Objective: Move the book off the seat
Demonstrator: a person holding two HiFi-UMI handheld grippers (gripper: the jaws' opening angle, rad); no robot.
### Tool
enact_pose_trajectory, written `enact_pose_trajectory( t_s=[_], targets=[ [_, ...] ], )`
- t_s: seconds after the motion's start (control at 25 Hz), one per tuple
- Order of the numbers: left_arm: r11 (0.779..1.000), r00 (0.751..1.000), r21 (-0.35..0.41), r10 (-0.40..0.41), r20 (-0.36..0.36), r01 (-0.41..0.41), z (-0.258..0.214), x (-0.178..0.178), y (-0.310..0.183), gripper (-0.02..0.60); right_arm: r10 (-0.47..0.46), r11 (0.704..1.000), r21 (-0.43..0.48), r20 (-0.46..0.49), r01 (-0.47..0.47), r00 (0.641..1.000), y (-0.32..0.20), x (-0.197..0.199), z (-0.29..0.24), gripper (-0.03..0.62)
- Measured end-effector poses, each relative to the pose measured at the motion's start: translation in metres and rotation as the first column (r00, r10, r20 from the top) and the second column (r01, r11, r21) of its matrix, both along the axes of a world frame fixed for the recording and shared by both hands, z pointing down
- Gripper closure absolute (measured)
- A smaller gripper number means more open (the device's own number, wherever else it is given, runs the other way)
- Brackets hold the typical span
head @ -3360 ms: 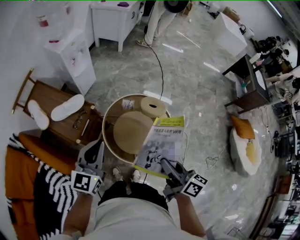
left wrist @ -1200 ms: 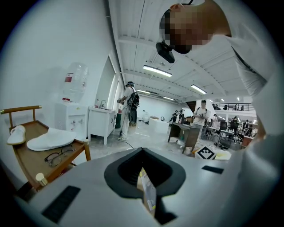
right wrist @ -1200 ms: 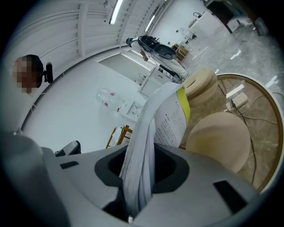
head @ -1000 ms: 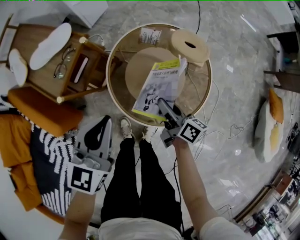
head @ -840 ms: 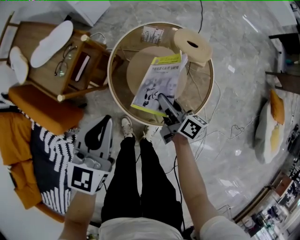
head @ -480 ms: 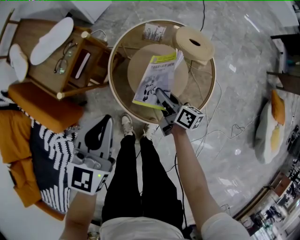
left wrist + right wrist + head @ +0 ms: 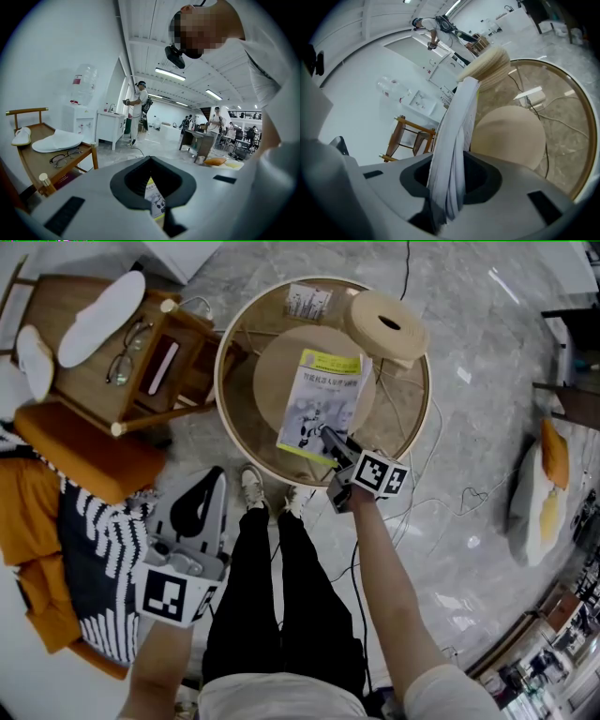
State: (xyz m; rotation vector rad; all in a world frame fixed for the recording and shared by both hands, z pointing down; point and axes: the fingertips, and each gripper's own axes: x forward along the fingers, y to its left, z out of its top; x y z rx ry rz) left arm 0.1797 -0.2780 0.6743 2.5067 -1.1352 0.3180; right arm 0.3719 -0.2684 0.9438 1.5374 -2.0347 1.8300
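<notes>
1. Head view: the right tongs [image 7: 334, 441] are clamped on the near edge of the book [image 7: 323, 397]. The book lies flat just ahead of them, over the round worktop [image 7: 218, 390]; whether it rests on the glass I cannot tell. No seat bears the book. The wooden chair [image 7: 94, 371], well to the left of these tongs, carries only slippers [image 7: 101, 306] and glasses [image 7: 127, 338]. The move off the seat therefore looks done, and what remains is to let go and draw back. The left tongs [image 7: 212, 486] hang beside the person's legs, closed and empty. Below is a marble floor [image 7: 469, 521] with loose cables.
2. Left gripper view: the tips of the left tongs [image 7: 149, 160] meet with nothing between them. The book [image 7: 154, 201] shows beyond, through the gap under the tips. The chair stands to the left, in a wide white hall with people far ahead.
3. Right gripper view: the right tongs [image 7: 447, 185] pinch the pages, and the book [image 7: 457, 126] runs edge-on ahead. The worktop's gold rim [image 7: 588, 126] curves to the right, and a beige disc [image 7: 511, 136] sits just right of the book.
</notes>
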Motion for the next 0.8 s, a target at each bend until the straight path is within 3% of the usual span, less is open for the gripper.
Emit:
enact_pose_trajectory(
  t_s=[0.4, 0.8],
  targets=[
    [1.000, 1.000, -0.007, 0.008, -0.002, -0.008, 0.005, 0.002, 0.002, 0.565, -0.009, 0.991, -0.132, -0.091, -0.003, 0.996, 0.021, 0.018, 0.036, 0.468],
    [1.000, 1.000, -0.006, 0.004, 0.001, -0.004, 0.006, 0.000, 0.003, 0.565, -0.045, 0.984, -0.176, -0.142, 0.019, 0.989, 0.030, 0.023, 0.048, 0.464]
  ],
)
